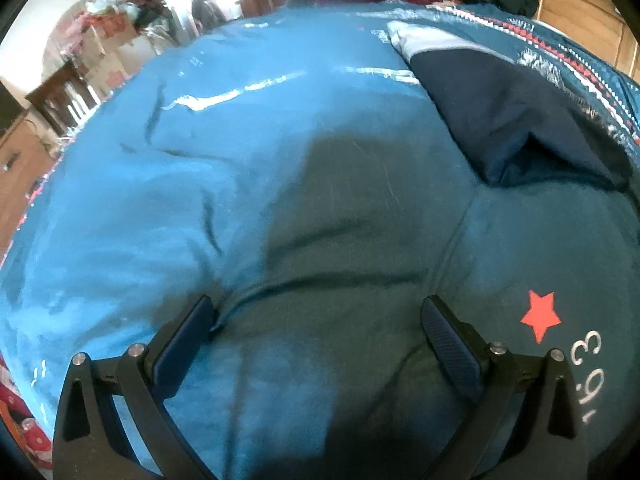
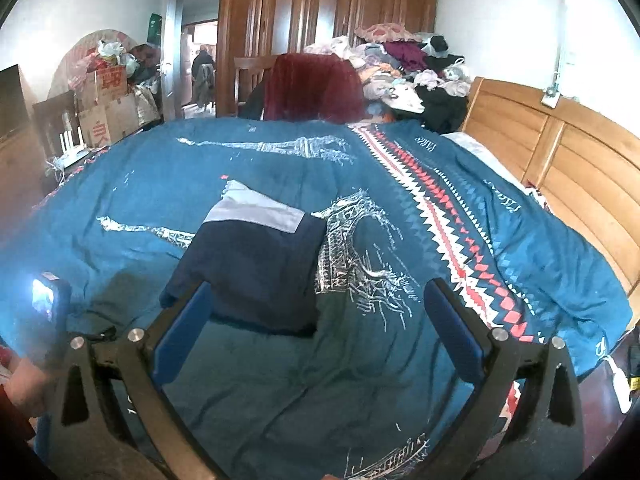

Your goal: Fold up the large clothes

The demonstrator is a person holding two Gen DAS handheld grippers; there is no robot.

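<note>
While the bed (image 2: 520,264) fills both views under a teal quilt cover (image 2: 248,160) printed with pale tower sketches and a red-and-white zigzag band (image 2: 440,216), the only garment laid out on it is a folded dark navy piece with a light grey panel (image 2: 256,252), lying near the middle of the quilt and just ahead of the right gripper (image 2: 316,320). In the left wrist view the same navy garment (image 1: 512,120) sits up and to the right, well apart from the left gripper (image 1: 316,332), which hovers low over bare quilt. Both grippers have their jaws spread wide with nothing between them. Judging by its soft creases and rounded folded edge, the garment looks light, limp and easy to drag out of shape, so a hold at a corner or along the hem with both grippers would probably keep it flat better than a pinch in the middle. Behind the bed stand a wooden headboard (image 2: 560,168), a pile of loose clothes (image 2: 404,68) and a dark red cloth over a chair (image 2: 316,88). On the quilt near the left gripper a red star (image 1: 541,314) sits beside white printed digits (image 1: 588,372), seen upside down and only partly legible; red characters on cardboard boxes (image 2: 108,100) are too blurred to read.
</note>
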